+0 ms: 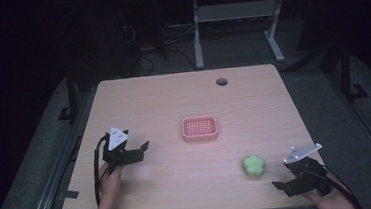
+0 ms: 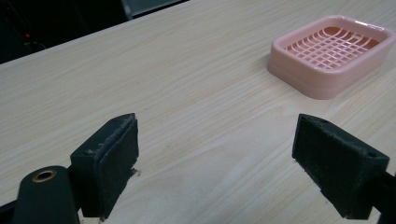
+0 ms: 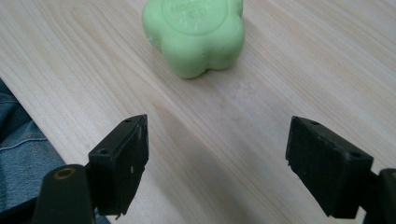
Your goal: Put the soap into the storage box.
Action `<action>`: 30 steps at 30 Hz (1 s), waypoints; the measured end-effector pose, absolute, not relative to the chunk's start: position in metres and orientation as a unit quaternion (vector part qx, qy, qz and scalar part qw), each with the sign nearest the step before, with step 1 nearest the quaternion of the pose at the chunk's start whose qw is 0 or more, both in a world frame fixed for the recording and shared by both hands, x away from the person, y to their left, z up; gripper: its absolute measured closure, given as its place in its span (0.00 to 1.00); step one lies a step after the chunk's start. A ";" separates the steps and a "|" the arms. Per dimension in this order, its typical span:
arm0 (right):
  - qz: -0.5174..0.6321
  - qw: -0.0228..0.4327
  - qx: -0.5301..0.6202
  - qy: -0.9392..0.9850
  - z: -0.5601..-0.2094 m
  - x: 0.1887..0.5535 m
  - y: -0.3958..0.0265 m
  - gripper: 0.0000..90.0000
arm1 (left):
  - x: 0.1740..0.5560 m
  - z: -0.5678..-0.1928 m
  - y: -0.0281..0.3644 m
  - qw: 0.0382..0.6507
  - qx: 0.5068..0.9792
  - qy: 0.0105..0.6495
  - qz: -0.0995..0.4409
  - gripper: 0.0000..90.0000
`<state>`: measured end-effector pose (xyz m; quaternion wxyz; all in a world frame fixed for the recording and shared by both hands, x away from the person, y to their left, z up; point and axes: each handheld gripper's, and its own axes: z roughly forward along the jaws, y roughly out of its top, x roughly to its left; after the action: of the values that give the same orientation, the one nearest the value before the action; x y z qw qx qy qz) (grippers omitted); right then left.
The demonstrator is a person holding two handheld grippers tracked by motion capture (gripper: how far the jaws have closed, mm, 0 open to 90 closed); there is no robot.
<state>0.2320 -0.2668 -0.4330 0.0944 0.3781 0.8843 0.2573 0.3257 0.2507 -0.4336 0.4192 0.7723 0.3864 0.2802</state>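
Observation:
A pink soap dish [image 1: 200, 129] with a grid bottom sits empty at the middle of the wooden table [image 1: 173, 95]. A green flower-shaped soap [image 1: 253, 165] lies toward the front right. My left gripper [image 1: 142, 152] is held low at the table's left, open, its jaws pointing right toward the dish. In the left gripper view the gripper [image 2: 217, 135] is wide open over bare wood, with the dish [image 2: 331, 51] ahead to the upper right. My right gripper [image 1: 281, 174] stands open at the front right corner. Its own view has the gripper [image 3: 217, 126] a short way behind the soap [image 3: 196, 32].
A round cable hole [image 1: 221, 81] sits near the table's far edge. Behind the table a white desk frame [image 1: 198, 33] stands on the dark floor. Blue denim [image 3: 18, 135] lies past the table's front edge, close to the right gripper.

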 end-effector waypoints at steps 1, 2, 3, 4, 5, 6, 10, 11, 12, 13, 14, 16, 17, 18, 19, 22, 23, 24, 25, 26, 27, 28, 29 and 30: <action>0.256 0.096 0.374 0.886 -0.431 0.233 -0.264 0.23 | 0.326 -0.434 0.252 0.420 0.771 0.387 0.280 0.16; 0.255 0.097 0.371 0.888 -0.430 0.233 -0.263 0.22 | 0.326 -0.433 0.252 0.421 0.770 0.389 0.280 0.16; 0.254 0.095 0.372 0.888 -0.430 0.233 -0.262 0.22 | 0.326 -0.433 0.252 0.420 0.770 0.388 0.281 0.16; 0.254 0.095 0.372 0.888 -0.430 0.233 -0.262 0.22 | 0.326 -0.433 0.252 0.420 0.770 0.388 0.281 0.16; 0.255 0.097 0.368 0.889 -0.429 0.234 -0.262 0.21 | 0.326 -0.433 0.253 0.422 0.769 0.390 0.281 0.16; 0.253 0.093 0.368 0.890 -0.428 0.235 -0.260 0.21 | 0.326 -0.433 0.253 0.421 0.770 0.389 0.282 0.16; 0.242 0.094 0.356 0.898 -0.423 0.239 -0.253 0.20 | 0.326 -0.433 0.254 0.419 0.771 0.389 0.281 0.16; 0.241 0.093 0.352 0.900 -0.422 0.240 -0.252 0.20 | 0.326 -0.433 0.254 0.419 0.771 0.388 0.280 0.16; 0.239 0.092 0.349 0.901 -0.421 0.241 -0.250 0.19 | 0.325 -0.433 0.253 0.421 0.770 0.389 0.280 0.16; 0.236 0.092 0.347 0.903 -0.421 0.242 -0.248 0.19 | 0.325 -0.433 0.253 0.423 0.769 0.389 0.282 0.16; 0.236 0.092 0.347 0.903 -0.421 0.242 -0.248 0.19 | 0.325 -0.433 0.253 0.423 0.769 0.389 0.282 0.16; 0.231 0.089 0.343 0.906 -0.419 0.245 -0.243 0.19 | 0.325 -0.433 0.253 0.423 0.769 0.387 0.283 0.16; 0.231 0.087 0.344 0.906 -0.418 0.246 -0.242 0.18 | 0.325 -0.433 0.253 0.423 0.769 0.387 0.283 0.16; 0.232 0.083 0.344 0.906 -0.418 0.247 -0.241 0.17 | 0.325 -0.432 0.253 0.421 0.770 0.387 0.282 0.16; 0.230 0.080 0.345 0.906 -0.418 0.248 -0.239 0.17 | 0.325 -0.432 0.253 0.422 0.770 0.388 0.282 0.16; 0.228 0.080 0.337 0.910 -0.416 0.250 -0.234 0.17 | 0.326 -0.432 0.254 0.422 0.769 0.388 0.282 0.16; 0.226 0.078 0.336 0.911 -0.416 0.252 -0.232 0.17 | 0.326 -0.432 0.254 0.422 0.769 0.388 0.282 0.16; 0.223 0.076 0.335 0.912 -0.416 0.253 -0.230 0.17 | 0.326 -0.432 0.254 0.423 0.769 0.389 0.282 0.16; 0.219 0.076 0.336 0.913 -0.416 0.255 -0.229 0.17 | 0.326 -0.432 0.254 0.422 0.769 0.389 0.282 0.16; 0.218 0.075 0.335 0.914 -0.417 0.256 -0.227 0.17 | 0.326 -0.433 0.254 0.422 0.769 0.389 0.281 0.16; 0.216 0.074 0.336 0.914 -0.417 0.257 -0.226 0.17 | 0.326 -0.432 0.254 0.422 0.769 0.389 0.281 0.16; 0.214 0.073 0.335 0.915 -0.418 0.259 -0.224 0.17 | 0.326 -0.432 0.254 0.422 0.769 0.388 0.282 0.16; 0.212 0.073 0.336 0.915 -0.418 0.261 -0.222 0.17 | 0.326 -0.432 0.254 0.423 0.769 0.388 0.282 0.16; 0.212 0.073 0.336 0.915 -0.418 0.261 -0.222 0.17 | 0.326 -0.432 0.254 0.423 0.769 0.388 0.282 0.16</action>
<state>0.2607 -0.2219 -0.4182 0.0731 0.3365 0.9147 0.2117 0.3259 0.2541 -0.4324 0.4227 0.7690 0.3881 0.2816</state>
